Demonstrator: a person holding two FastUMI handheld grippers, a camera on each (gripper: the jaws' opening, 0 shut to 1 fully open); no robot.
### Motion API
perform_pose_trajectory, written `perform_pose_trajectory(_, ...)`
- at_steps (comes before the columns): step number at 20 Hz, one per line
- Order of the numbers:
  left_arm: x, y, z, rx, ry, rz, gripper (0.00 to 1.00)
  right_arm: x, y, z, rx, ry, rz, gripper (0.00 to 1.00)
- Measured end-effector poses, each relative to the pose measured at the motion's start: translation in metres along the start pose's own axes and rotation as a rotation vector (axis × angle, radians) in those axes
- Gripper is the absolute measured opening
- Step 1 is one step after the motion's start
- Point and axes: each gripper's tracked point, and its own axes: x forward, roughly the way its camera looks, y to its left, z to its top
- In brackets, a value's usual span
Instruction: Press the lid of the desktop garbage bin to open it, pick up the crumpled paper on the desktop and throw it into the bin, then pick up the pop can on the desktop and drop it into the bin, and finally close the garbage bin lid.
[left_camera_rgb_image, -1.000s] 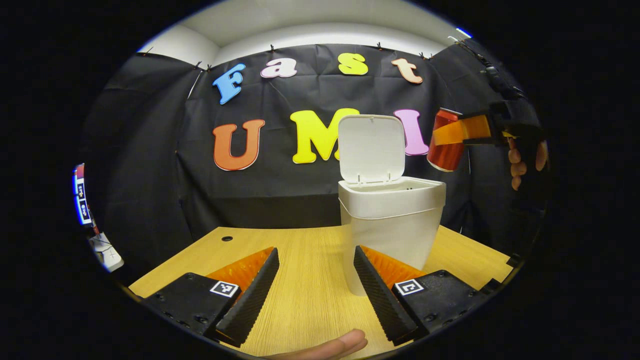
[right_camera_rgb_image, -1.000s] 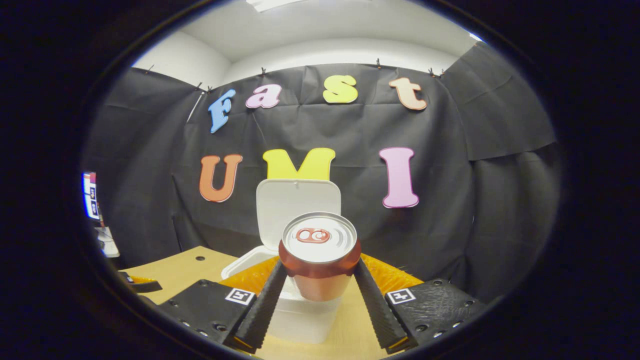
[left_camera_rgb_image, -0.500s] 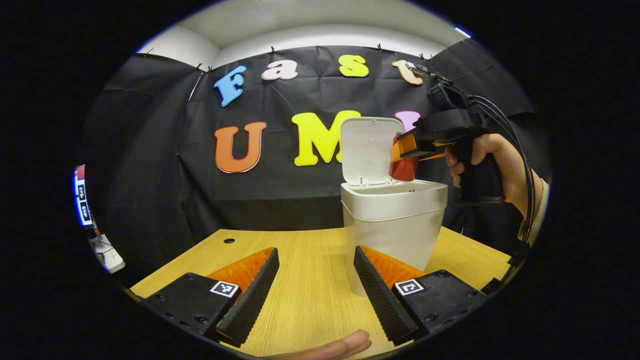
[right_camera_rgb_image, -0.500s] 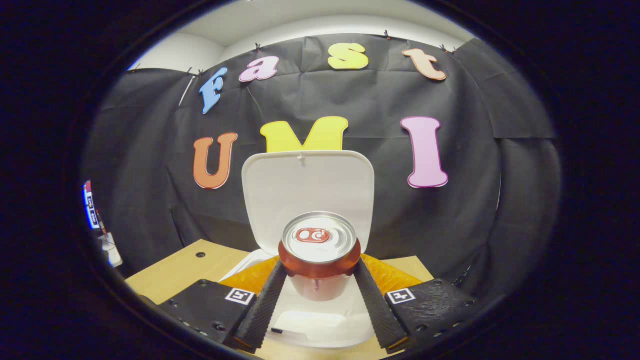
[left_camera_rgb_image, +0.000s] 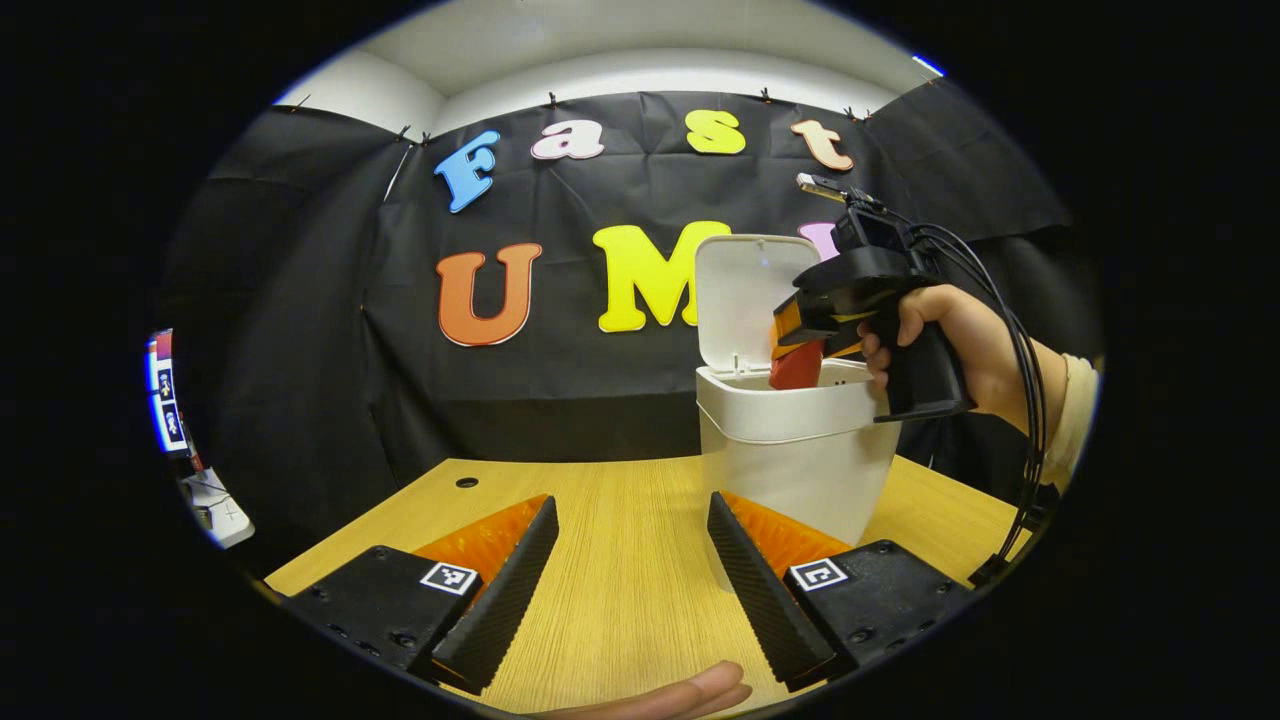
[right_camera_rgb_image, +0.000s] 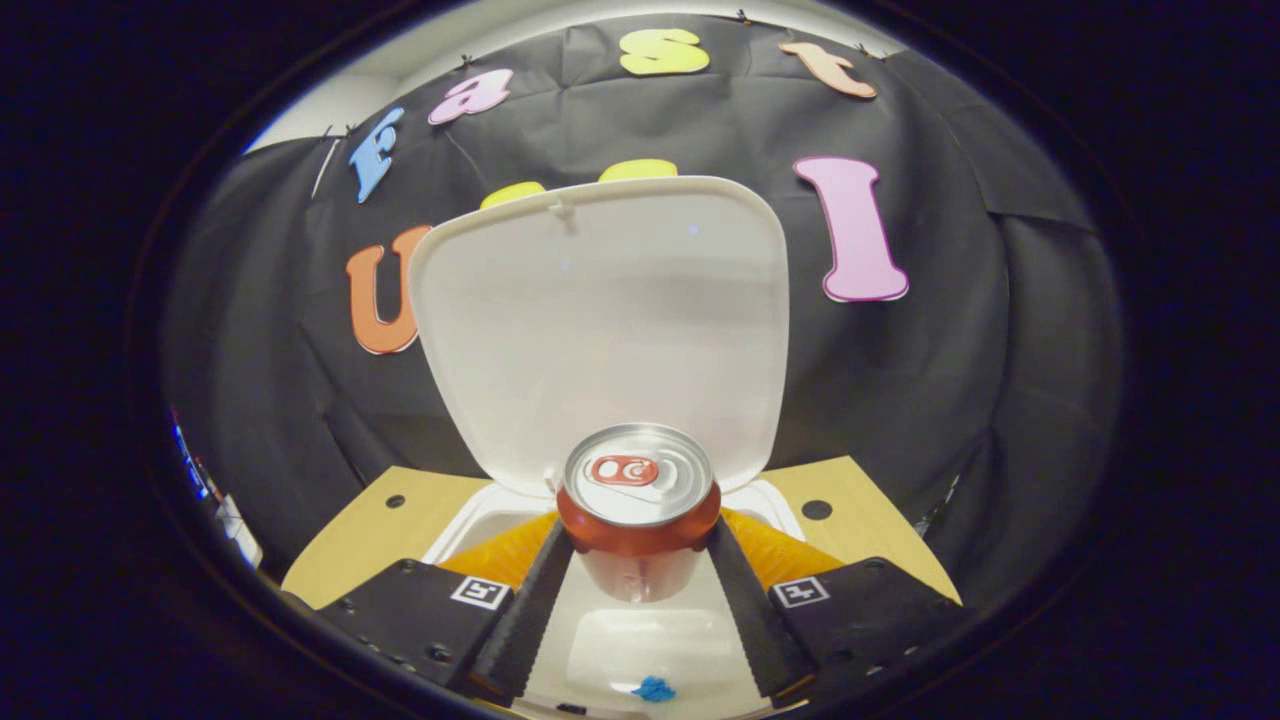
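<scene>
Hidden: pop can (right_camera_rgb_image: 638, 505) lower half drops behind the bin (left_camera_rgb_image: 795, 465) rim; bin's depths dim, a small blue scrap (right_camera_rgb_image: 655, 688) unclear | Right gripper (right_camera_rgb_image: 636, 600): hand (left_camera_rgb_image: 968, 345) holds it over the open mouth, fingers clamped on the can, lid (right_camera_rgb_image: 600, 320) upright behind | Left gripper (left_camera_rgb_image: 625, 585): spread wide, holding nothing, low over the table (left_camera_rgb_image: 610, 520), near side

The bin (left_camera_rgb_image: 800, 450) and its lid (right_camera_rgb_image: 600, 320) look like smooth matt white plastic. The can (right_camera_rgb_image: 638, 505) has a shiny brushed-metal top and a glossy red wall. The desk (left_camera_rgb_image: 620, 560) shows pale wood grain with a flat finish. The wall (left_camera_rgb_image: 300, 330) is creased matt black cloth.
</scene>
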Motion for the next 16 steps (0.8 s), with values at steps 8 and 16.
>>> perform_pose_trajectory(8,0.005,0.002,-0.006,-0.019,0.025,-0.005,0.97,0.001,-0.003,-0.008,0.007,0.033,-0.007,0.80)
perform_pose_trajectory(16,0.005,0.001,-0.009,-0.025,0.038,-0.010,0.97,0.003,0.003,-0.013,-0.041,0.049,-0.009,0.80)
